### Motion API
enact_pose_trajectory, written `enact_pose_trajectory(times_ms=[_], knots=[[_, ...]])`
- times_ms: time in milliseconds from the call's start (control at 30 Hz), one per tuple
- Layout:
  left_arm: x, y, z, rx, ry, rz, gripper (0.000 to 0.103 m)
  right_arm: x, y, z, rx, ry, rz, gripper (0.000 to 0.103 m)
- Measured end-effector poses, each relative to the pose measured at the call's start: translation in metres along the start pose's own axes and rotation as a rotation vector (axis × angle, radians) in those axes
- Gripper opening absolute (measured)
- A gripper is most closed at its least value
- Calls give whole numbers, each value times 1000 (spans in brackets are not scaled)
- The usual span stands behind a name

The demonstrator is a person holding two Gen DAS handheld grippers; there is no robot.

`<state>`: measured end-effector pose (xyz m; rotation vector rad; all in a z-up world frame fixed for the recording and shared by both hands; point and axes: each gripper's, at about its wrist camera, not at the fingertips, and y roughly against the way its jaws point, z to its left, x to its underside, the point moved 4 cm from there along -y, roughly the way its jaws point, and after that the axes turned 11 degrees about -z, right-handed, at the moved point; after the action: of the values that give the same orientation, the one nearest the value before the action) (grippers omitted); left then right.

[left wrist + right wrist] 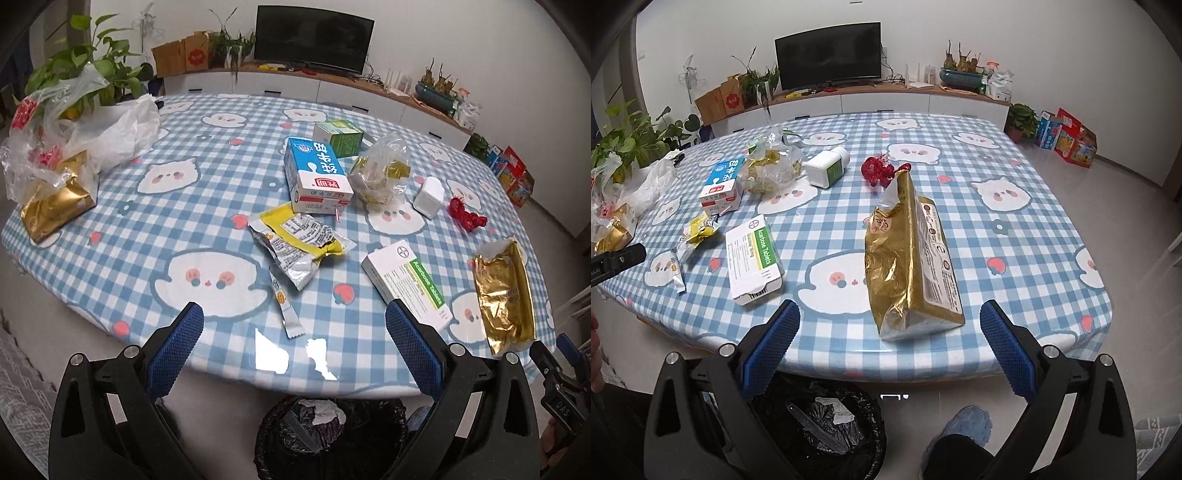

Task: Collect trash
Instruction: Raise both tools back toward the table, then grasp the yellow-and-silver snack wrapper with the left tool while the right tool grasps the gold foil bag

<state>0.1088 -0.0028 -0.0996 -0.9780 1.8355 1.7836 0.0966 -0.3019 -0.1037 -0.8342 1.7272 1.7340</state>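
1. Gold foil bag lies near the table's front edge, long axis running away from the right gripper, torn mouth at the far end.
2. Only the right view shows its printed side panel; the left view alone shows the green box.
3. Both grippers hover level off the table edge above the black-lined bin, jaws spread wide, empty; left gripper faces a silver sachet.

torn gold bag lies on its side near the table edge; crumpled yellow-silver wrapper, milk carton lying flat, black-lined bin below
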Motion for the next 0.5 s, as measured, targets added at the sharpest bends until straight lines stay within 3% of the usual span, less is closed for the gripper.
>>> enact_pose_trajectory(times_ms=[267, 500], knots=[[-27, -58, -1, -18, -18, 43, 97, -15, -45, -4, 3, -15, 52, 94], [-33, -102, -4, -18, -30, 95, 97, -21, -74, -6, 6, -28, 99, 85]])
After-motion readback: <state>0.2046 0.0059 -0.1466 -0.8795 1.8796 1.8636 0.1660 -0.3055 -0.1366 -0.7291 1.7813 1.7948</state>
